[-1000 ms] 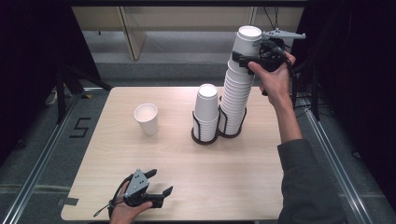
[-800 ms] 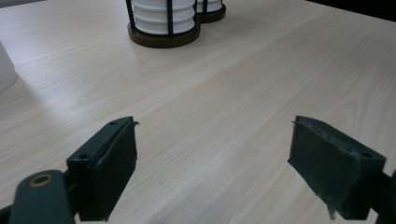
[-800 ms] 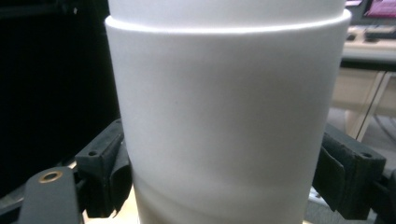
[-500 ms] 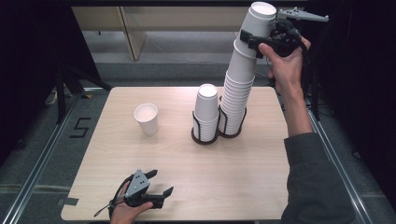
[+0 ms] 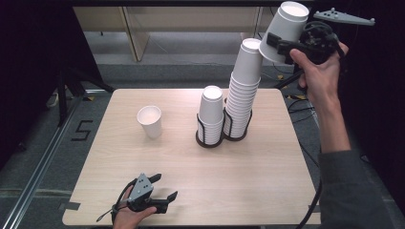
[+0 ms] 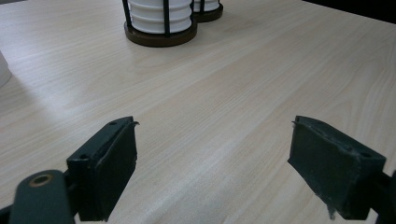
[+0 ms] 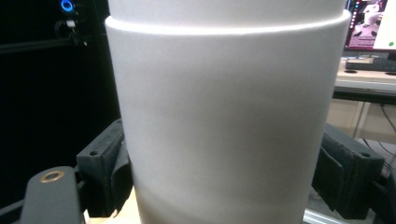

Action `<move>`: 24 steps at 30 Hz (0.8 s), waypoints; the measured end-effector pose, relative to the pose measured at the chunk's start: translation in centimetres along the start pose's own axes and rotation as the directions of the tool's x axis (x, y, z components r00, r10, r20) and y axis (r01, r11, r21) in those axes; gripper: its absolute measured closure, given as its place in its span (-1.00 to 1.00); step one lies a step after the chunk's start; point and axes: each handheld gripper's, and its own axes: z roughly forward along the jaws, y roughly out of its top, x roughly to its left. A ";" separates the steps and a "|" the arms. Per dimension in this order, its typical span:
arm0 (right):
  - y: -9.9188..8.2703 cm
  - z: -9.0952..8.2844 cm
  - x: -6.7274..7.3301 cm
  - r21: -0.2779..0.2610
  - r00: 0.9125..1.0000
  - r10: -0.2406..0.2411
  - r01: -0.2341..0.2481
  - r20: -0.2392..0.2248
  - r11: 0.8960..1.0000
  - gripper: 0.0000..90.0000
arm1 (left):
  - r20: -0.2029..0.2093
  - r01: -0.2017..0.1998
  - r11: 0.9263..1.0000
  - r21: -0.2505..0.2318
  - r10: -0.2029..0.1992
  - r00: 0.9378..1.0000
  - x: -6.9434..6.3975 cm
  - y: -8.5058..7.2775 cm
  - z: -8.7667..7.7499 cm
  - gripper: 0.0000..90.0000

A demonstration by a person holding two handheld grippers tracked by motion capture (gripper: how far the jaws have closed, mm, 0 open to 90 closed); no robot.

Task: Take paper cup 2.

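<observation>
High view puts my left gripper [image 5: 165, 194] low at the near edge of the table [image 5: 267, 191], resting on the wood with its jaws spread wide and nothing between them. Ahead of it and a little to its left stands a single paper cup [image 5: 150, 121], upright, apart from everything else. Farther ahead and to the right of that gripper sit two wire holders side by side: the short stack [image 5: 211, 112] in the nearer holder [image 5: 209, 139], and just beside it the tall stack [image 5: 243, 86]. In the left gripper view the base of that nearer holder [image 6: 159, 38] lies straight ahead of the open jaws, well apart from them, with bare wood in between.

Up and to the right of the tall stack, my right gripper [image 5: 282, 47] is raised high above the table's far right corner. Its jaws are closed around a white cup [image 5: 284, 31], tilted, mouth up, clear of the tall stack's top and just beside it. Right gripper view shows the cup's wall [image 7: 229, 121] close up, a jaw pressed against each side.
</observation>
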 end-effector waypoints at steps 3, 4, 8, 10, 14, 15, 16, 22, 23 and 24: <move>-0.7 -1.4 -0.6 0.011 1.000 -0.008 0.008 0.008 1.000 -0.60 | 0.000 0.009 1.000 -0.006 -0.009 1.000 0.0 0.0 0.0 -0.67; -1.0 -1.8 -0.8 0.008 1.000 -0.008 0.007 0.012 1.000 -0.60 | 0.002 0.011 1.000 -0.006 -0.011 1.000 0.1 0.0 0.1 -0.67; -2.6 -3.4 -1.2 0.013 1.000 -0.019 0.019 0.010 1.000 -0.60 | -0.004 0.015 1.000 -0.008 -0.015 1.000 0.1 0.0 0.1 -0.67; -3.7 -4.0 -1.2 0.023 1.000 -0.018 0.018 -0.002 1.000 -0.60 | -0.005 0.010 1.000 -0.005 -0.010 1.000 0.2 0.0 0.0 -0.67; -6.5 -4.9 -0.7 0.038 0.999 -0.033 0.034 -0.022 0.999 -0.60 | -0.010 0.021 1.000 -0.017 -0.021 1.000 0.2 0.0 0.1 -0.67; -7.3 -5.0 -0.5 0.046 0.999 -0.031 0.033 -0.030 0.998 -0.60 | -0.009 0.022 1.000 -0.016 -0.022 1.000 0.2 0.0 0.1 -0.67; -8.0 -5.2 -0.3 0.056 0.999 -0.034 0.037 -0.043 0.998 -0.60 | -0.009 0.022 1.000 -0.016 -0.022 1.000 0.2 0.0 0.1 -0.67; -12.7 -4.9 0.8 0.095 0.994 -0.007 0.018 -0.109 0.995 -0.60 | -0.019 0.016 1.000 -0.004 -0.016 1.000 0.3 0.0 0.0 -0.67; -14.0 -4.7 1.3 0.101 0.993 -0.012 0.024 -0.121 0.995 -0.60 | -0.023 0.019 1.000 -0.003 -0.019 1.000 0.3 0.0 0.0 -0.67; -14.0 -4.7 1.3 0.101 0.993 -0.012 0.024 -0.121 0.995 -0.60 | -0.023 0.019 1.000 -0.003 -0.019 1.000 0.3 0.0 0.0 -0.67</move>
